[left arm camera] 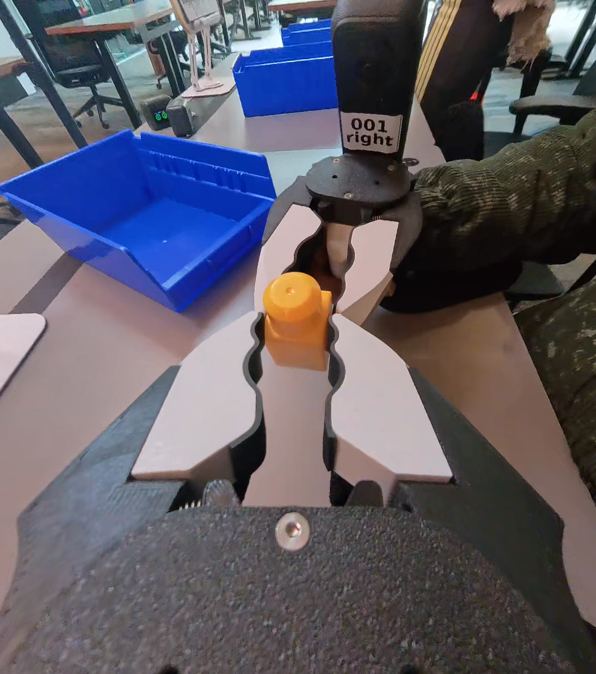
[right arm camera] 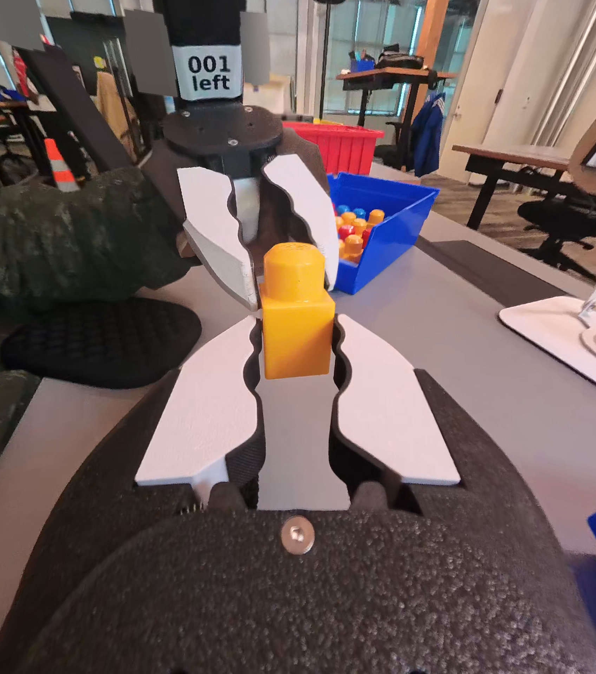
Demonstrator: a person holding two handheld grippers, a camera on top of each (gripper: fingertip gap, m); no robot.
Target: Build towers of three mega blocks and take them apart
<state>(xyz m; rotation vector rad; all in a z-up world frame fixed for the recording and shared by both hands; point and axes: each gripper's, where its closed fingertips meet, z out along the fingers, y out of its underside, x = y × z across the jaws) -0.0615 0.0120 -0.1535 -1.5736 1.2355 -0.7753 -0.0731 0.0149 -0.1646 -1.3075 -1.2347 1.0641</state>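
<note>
I have the grey table (left arm camera: pixel 107 350) under both tools, the biggest thing in view. Ahead and to the left of my left gripper (left arm camera: pixel 294 322) sits an empty blue bin (left arm camera: pixel 150 226), its open front turned toward me, and farther off beyond it, two more blue bins (left arm camera: pixel 281 87) stand in line on the same tabletop. Seen from my right gripper (right arm camera: pixel 296 321), another blue bin (right arm camera: pixel 394 233) lies ahead and to the right, just behind the opposite tool, loaded with orange, red and blue mega blocks (right arm camera: pixel 356 226). A white flat base (right arm camera: pixel 562 339) rests on the table off to the right of that gripper.

The two grippers face each other, tips nearly meeting. Between them stands a single orange block (left arm camera: pixel 296 328), upright on the table with its round stud on top. In the left wrist view my left gripper's fingers (left arm camera: pixel 216 383) press against both flanks of the block's square body, so I read it as clamped on the block. In the right wrist view my right gripper's fingers (right arm camera: pixel 212 397) bracket the same orange block (right arm camera: pixel 298 328) from the opposite side, right against its lower body, though I cannot tell whether they actually squeeze it or only sit alongside.
</note>
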